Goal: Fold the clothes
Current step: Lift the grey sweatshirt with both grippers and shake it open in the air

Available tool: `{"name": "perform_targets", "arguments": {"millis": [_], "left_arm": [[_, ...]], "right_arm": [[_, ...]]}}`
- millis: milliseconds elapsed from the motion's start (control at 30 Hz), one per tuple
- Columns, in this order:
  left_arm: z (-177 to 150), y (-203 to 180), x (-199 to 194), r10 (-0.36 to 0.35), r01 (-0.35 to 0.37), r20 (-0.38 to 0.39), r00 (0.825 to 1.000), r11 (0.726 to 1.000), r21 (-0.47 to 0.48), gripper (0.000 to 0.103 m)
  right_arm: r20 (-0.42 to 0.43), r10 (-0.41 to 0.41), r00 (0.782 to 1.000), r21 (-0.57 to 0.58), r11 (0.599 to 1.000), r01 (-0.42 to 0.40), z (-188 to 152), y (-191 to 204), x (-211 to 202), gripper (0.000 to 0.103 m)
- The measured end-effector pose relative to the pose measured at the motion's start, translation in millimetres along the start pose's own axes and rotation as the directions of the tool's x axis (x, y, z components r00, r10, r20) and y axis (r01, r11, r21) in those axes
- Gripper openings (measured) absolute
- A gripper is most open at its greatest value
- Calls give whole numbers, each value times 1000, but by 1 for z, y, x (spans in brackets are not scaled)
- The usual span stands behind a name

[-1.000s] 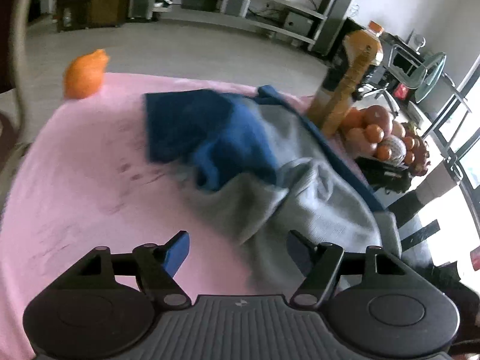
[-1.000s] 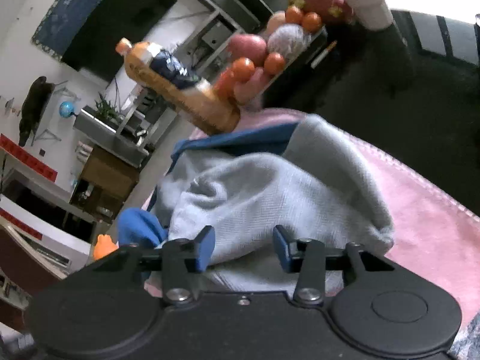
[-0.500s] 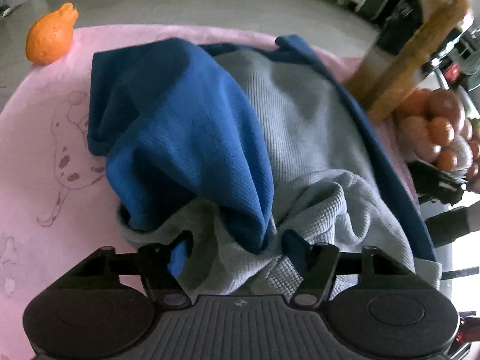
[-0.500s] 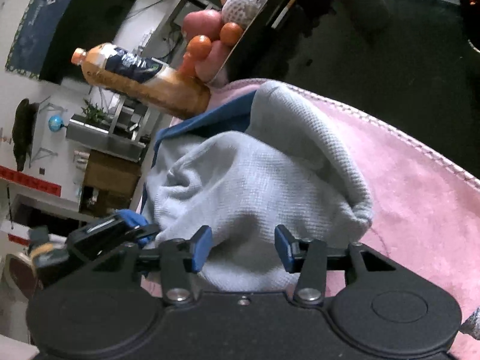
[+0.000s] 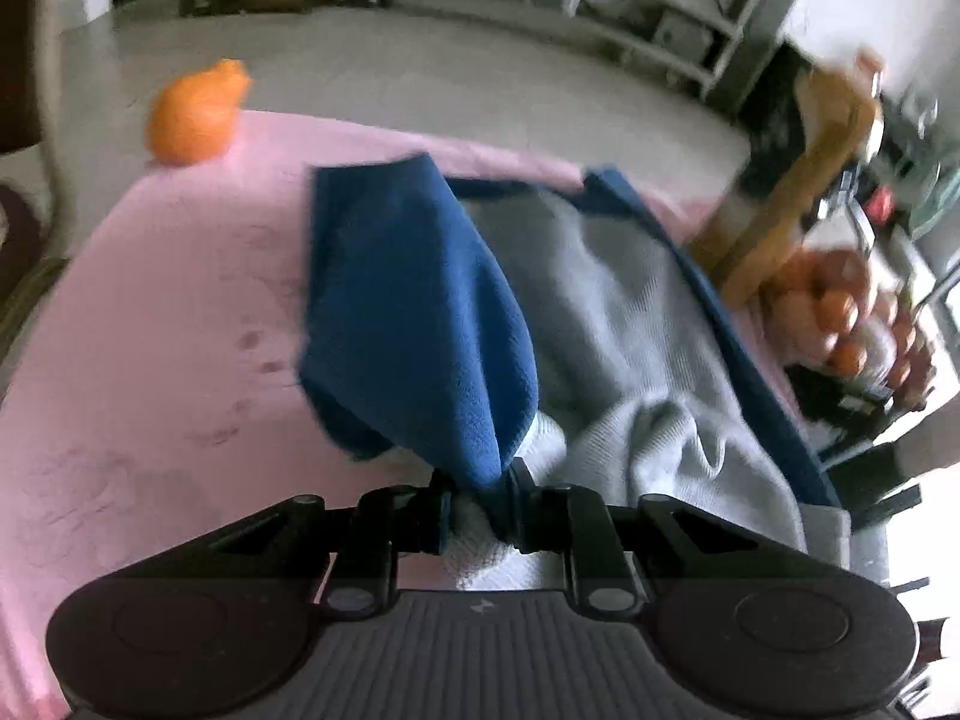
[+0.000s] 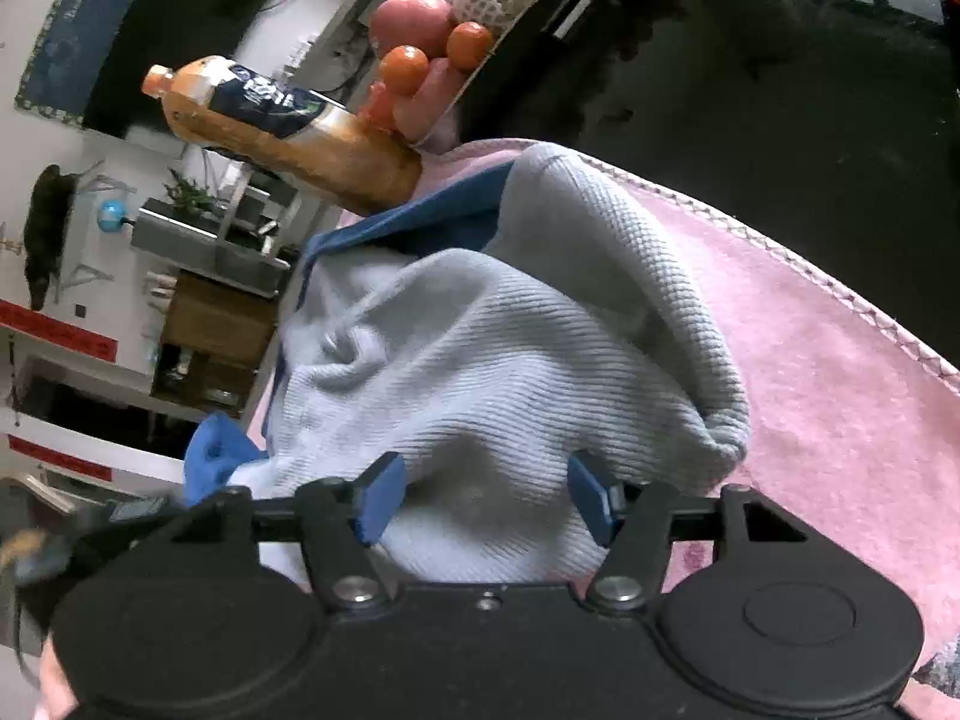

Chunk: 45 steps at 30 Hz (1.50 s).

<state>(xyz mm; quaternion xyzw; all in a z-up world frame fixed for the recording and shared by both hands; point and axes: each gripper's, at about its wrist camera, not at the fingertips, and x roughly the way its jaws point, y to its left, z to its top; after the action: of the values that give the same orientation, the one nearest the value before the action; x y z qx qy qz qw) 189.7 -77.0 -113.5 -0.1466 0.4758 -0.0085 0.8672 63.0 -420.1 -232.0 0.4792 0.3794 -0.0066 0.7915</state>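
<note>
Since half a second ago, the left gripper (image 5: 480,504) has been closed onto the blue sleeve (image 5: 420,312), which is now being lifted and drawn taut off the grey sweater (image 5: 648,348). Bare pink blanket (image 5: 150,324) is being left open at left, with an orange toy (image 5: 195,114) at its far edge. At right, the sweater is being crowded by a juice bottle (image 6: 288,132) and a fruit tray (image 6: 516,18). The right gripper (image 6: 486,495) is being held open over grey fabric near the stitched blanket edge (image 6: 840,294).
</note>
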Motion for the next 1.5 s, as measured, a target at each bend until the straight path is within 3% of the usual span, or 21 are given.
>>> {"name": "perform_targets", "arguments": {"millis": [133,300,467,500,600,733,867,967,1100,1200,1300,1367,1433,1500], "left_arm": [[-22,58,-57,-52,57,56,997,994,-95,17],[-66,131,-105,-82,98,133,988,988,-118,17],[-94,182,-72,-75,84,59,995,981,-173,25],[-96,188,-65,-73,82,54,996,979,-187,34],[-102,199,-50,-76,83,45,996,976,-203,56],[-109,206,-35,-93,92,2,996,976,-199,62],[-117,214,-21,-111,105,-17,994,973,-207,65],[-120,215,-11,-104,96,-29,994,975,-198,65],[-119,207,-6,-86,82,-15,996,983,-162,65],[-119,201,-6,-80,79,-1,997,988,-134,65],[-120,199,-6,-66,65,-5,998,990,-123,66],[-120,200,-7,-53,52,-6,999,991,-124,66],[-121,201,-10,-48,47,0,999,991,-126,66],[-121,202,-11,-57,56,0,998,989,-138,68]], "right_arm": [[53,38,998,-13,999,-38,-1,4,-12,59],[119,92,989,-102,992,-80,-11,17,-36,59],[159,73,985,-181,982,-44,-23,33,-47,65],[166,62,984,-182,983,-31,-23,35,-46,66],[179,22,984,-172,985,9,-23,38,-41,67],[182,-33,983,-144,988,59,-22,34,-34,67],[170,-86,982,-71,993,99,-19,22,-30,67],[89,-130,988,-27,991,133,-16,13,-17,59],[35,-209,977,-106,972,212,-12,17,8,57],[68,-230,971,-158,958,238,-7,24,18,57],[164,-226,960,-171,952,253,-7,29,8,57],[227,-221,948,-179,948,264,-7,32,1,10],[290,-214,933,-187,943,275,-7,36,-7,4],[287,-183,940,-42,978,203,-5,16,-23,4]]}}
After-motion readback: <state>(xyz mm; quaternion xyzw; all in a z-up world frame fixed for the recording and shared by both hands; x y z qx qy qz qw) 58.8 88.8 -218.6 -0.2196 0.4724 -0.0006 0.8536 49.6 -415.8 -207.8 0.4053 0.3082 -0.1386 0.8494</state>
